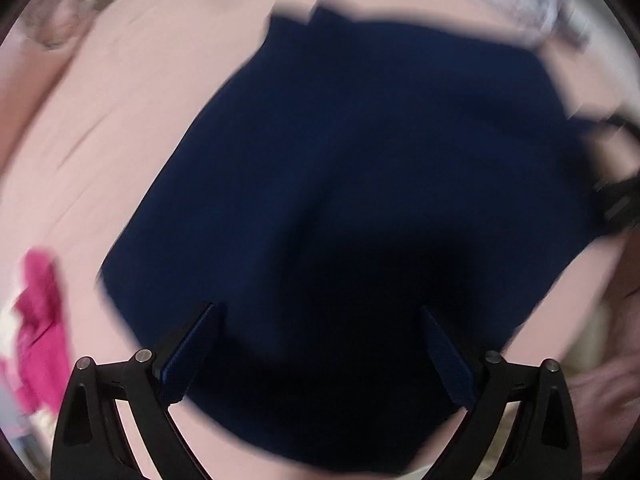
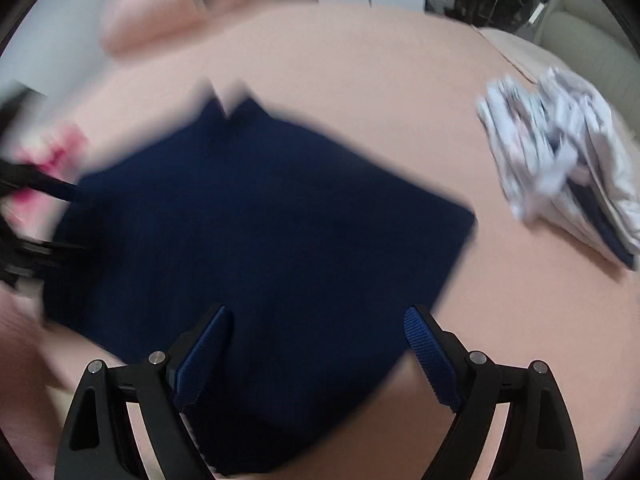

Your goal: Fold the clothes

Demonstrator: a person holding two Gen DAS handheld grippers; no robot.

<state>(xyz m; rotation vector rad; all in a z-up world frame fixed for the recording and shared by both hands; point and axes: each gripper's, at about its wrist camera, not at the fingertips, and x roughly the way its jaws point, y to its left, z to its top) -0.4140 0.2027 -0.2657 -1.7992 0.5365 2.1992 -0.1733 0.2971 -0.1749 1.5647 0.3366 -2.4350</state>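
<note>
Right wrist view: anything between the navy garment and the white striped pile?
Nothing. Between the navy garment and the white striped pile only bare pink bedsheet shows, right wrist view.

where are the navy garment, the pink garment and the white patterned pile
navy garment (image 2: 260, 220): right wrist view, middle of the cloth
pink garment (image 1: 40, 320): left wrist view, its middle
white patterned pile (image 2: 560, 160): right wrist view, middle

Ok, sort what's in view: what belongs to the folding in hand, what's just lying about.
In hand: navy garment, left gripper and right gripper, both open over it.
Lying about: white patterned clothes, pink garment, pillow, all on the bed sheet.
</note>
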